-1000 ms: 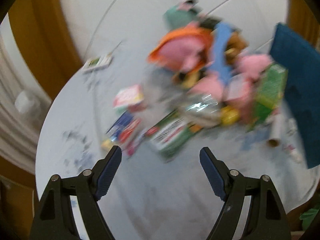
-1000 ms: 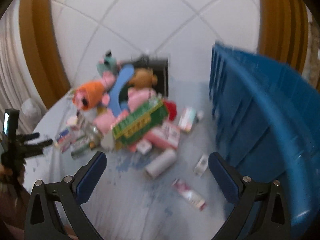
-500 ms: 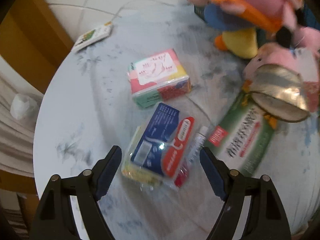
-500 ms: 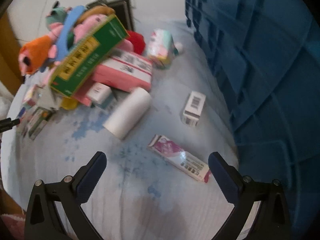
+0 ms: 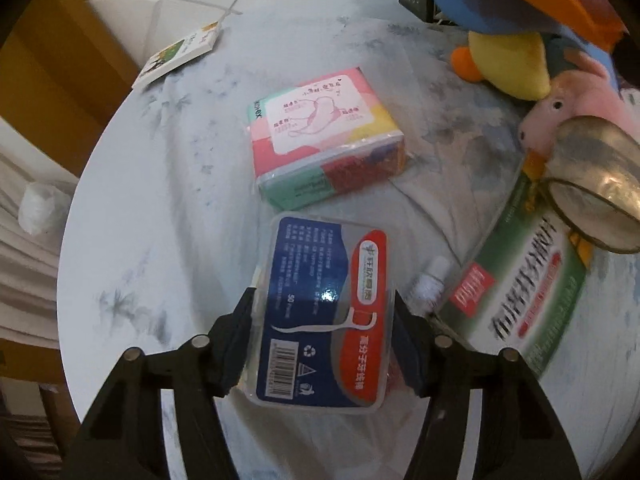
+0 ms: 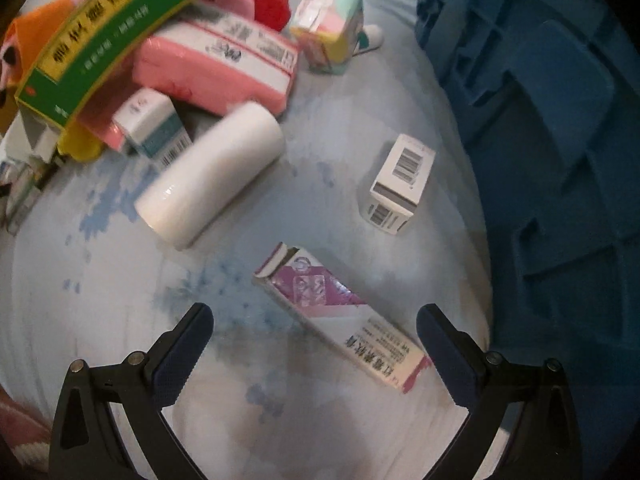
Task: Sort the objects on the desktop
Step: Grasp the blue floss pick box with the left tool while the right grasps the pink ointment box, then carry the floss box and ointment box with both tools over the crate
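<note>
Left wrist view: the left gripper [image 5: 322,340] has its two fingers pressed against the long sides of a clear plastic floss-pick box [image 5: 324,308] with a blue and red label, so it is clamped on that box. The box's long axis runs from 6 o'clock to 12 o'clock, straight along the fingers. At 12 o'clock from the box, just beside it, lies a pastel sanitary-pad pack [image 5: 324,144]. At 3 o'clock, close by, a small white-capped tube [image 5: 430,280] lies against a long green and white carton [image 5: 520,300], with a roll of clear tape [image 5: 596,196] on top of the carton and plush toys [image 5: 520,40] beyond it. Lifting straight up looks safest, since the tube and carton crowd the right finger.

Right wrist view: the right gripper [image 6: 316,354] has its fingers wide apart and holds nothing. A slim purple and white carton [image 6: 340,316] lies on the table [image 6: 120,300] between them, its long axis slanting from 10 o'clock to 4 o'clock, so a clean grip would probably need a twist of the wrist. A small barcoded box [image 6: 400,184] stands at 1 o'clock, a white roll [image 6: 212,176] lies at 11 o'clock, and a blue crate [image 6: 540,120] fills the 3 o'clock side, very near the right finger.
</note>
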A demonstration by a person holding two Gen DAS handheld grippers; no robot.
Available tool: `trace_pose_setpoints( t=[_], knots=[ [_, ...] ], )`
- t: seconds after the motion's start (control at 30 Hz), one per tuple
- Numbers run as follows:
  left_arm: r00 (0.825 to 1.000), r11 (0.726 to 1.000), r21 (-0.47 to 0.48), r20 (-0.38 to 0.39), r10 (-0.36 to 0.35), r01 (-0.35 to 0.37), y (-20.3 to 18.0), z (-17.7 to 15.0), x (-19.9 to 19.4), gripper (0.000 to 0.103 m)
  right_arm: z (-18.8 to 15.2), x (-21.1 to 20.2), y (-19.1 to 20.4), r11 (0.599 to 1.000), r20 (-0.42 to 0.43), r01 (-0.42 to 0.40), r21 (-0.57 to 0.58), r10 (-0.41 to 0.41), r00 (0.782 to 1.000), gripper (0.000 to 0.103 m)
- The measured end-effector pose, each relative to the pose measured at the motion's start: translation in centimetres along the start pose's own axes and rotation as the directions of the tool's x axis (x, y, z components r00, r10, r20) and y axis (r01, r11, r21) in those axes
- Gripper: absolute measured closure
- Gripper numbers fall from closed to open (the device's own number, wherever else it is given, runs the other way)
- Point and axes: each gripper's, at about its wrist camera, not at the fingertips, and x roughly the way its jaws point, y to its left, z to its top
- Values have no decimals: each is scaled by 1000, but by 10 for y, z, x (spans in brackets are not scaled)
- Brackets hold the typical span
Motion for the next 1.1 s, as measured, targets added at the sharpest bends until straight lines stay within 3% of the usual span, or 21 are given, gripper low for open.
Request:
trace_pose_setpoints(
  t=[0.3,0.43,0.53,0.7,0.87,1.0,1.1],
  knots=[
    [997,994,-99,73,-37,44,-16,-35,-56,42,3,18,-7,999,-33,-29,-20,28,999,1],
    [991,987,-132,106,-78,92,-38,-50,-78,42,0,15,-4,999,-27,-45,-9,45,999,47],
    [986,984,-124,118,-115,129,-58,-58,-89,42,-5,8,-1,999,-18,-52,-4,52,999,68],
    [982,990,-51,145,-121,130,-96,-70,-110,42,-16,-7,7,996,9,-89,-27,89,996,71],
    [968,988,-6,201,-148,152,-127,-74,-143,42,-21,-55,14,991,97,-126,-51,130,987,71],
    [945,986,50,284,-165,158,-156,-73,-180,42,-16,-104,18,986,213,-141,-86,156,964,71],
    [921,982,80,342,-188,170,-174,-68,-207,42,-11,-146,25,983,316,-139,-115,169,934,71]
  ],
)
